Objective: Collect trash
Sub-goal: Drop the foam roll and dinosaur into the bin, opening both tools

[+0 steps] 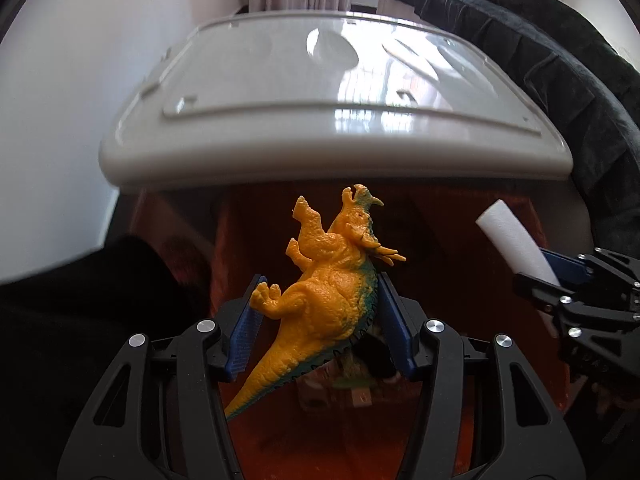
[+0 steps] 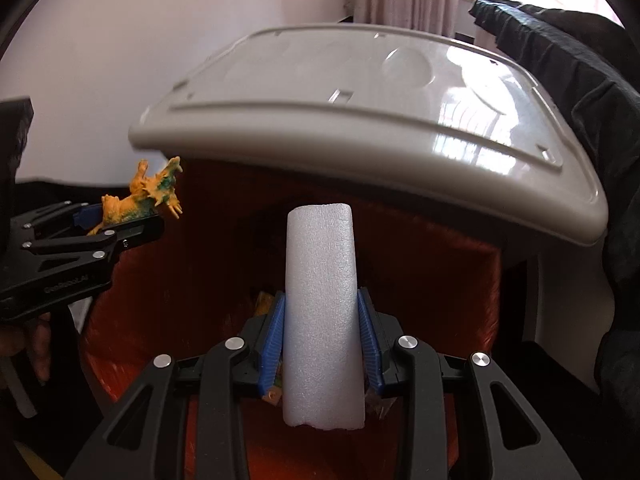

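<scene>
From where I stand, the only lettering is a line of raised black-on-black text along the side of the left claw (image 2: 170, 216) frame, seen from the right wrist view. It looks like a brand name, perhaps beginning "Gen" and ending "AI", but the middle letters are too faint to make out. Nothing else carries any readable word, label or number.

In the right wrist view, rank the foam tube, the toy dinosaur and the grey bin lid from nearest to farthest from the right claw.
1. Foam tube: clamped between the right claw pads, centre.
2. Toy dinosaur: off left, held in the left claw.
3. Grey bin lid: raised, above and beyond.
</scene>
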Available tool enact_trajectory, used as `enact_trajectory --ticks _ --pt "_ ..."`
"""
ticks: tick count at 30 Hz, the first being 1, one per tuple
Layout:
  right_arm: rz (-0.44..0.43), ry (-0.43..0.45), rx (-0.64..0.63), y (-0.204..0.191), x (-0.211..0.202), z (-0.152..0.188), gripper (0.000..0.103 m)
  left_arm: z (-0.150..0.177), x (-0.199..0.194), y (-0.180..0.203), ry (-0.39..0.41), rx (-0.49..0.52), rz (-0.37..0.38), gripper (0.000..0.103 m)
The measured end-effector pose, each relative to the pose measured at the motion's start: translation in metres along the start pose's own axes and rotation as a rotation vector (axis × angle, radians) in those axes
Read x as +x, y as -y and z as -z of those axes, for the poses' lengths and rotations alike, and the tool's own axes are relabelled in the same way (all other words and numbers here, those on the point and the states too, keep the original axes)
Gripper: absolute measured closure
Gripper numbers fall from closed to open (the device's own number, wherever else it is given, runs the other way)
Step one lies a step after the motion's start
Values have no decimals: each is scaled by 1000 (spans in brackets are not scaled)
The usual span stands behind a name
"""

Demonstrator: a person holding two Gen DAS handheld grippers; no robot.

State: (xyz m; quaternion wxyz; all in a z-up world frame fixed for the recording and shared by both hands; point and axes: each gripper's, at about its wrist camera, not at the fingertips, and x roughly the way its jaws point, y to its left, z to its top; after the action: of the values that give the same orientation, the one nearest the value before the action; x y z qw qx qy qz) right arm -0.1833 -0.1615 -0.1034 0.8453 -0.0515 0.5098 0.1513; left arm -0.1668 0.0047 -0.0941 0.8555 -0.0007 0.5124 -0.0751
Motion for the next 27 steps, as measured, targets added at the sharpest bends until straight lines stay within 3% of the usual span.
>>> enact_trajectory --ticks 2,4,6,7,8,10,17,22,27 --pt "16 -17 -16 -4 5 4 66 6 3 2 -15 1 6 49" --pt "41 -26 -21 -6 8 6 44 9 4 3 -25 -2 16 49" --pt "82 -7 -8 -5 7 6 13 8 1 4 -17 -11 24 40" --pt "98 5 4 -3 5 6 10 6 -1 4 -5 -18 12 29" --pt "100 13 11 -1 4 5 9 5 -4 4 7 -25 -6 21" --pt "115 31 36 5 0 3 5 0 -10 3 39 -41 -40 16" --pt "129 114 86 29 -23 -33 5 -33 -32 0 177 -17 -98 16" --pt "131 216 115 46 -46 -90 5 -77 -42 4 267 31 -154 16" --pt "137 279 143 66 -57 -152 5 -126 -43 -2 310 -19 -112 16"
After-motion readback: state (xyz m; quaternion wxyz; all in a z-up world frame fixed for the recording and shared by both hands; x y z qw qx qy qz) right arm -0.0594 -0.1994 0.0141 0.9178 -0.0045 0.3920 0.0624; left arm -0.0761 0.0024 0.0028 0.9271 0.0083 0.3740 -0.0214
